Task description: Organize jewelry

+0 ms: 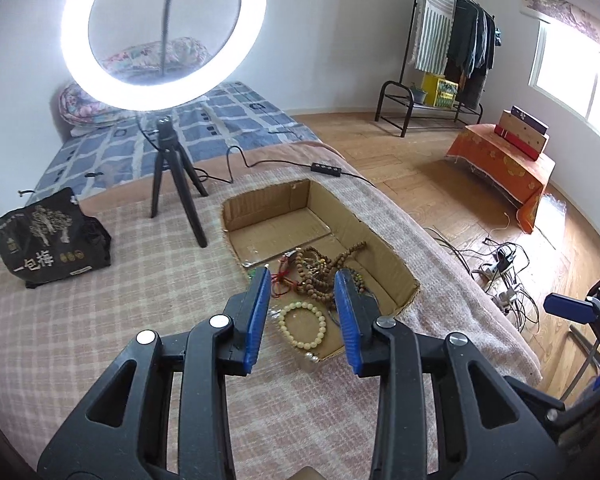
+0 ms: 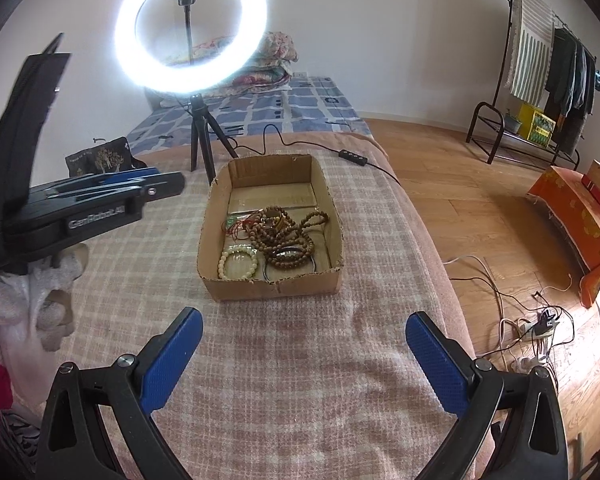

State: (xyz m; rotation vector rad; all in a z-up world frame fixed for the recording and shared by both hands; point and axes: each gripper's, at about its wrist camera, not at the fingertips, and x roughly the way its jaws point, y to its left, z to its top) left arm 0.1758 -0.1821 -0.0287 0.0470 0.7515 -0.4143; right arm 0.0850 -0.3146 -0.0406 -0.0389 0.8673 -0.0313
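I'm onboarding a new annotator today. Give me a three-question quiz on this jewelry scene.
1. True or false: the cream beaded bracelet lies inside the open cardboard box.
2. What fills the box's middle? A) brown wooden bead strands B) coins C) watches
3. Fill in: the left claw holds ____.

Key: 1 true; 2 A, brown wooden bead strands; 3 nothing, its pads stand apart above the box.

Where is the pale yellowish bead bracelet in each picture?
Left wrist view: the cream bracelet lies in the near end of the cardboard box, seen low in the middle between the two blue pads of the left tongs.
Right wrist view: it lies in the box's near left corner, near the picture's middle.
Shared landmark: the lit ring light behind the box.
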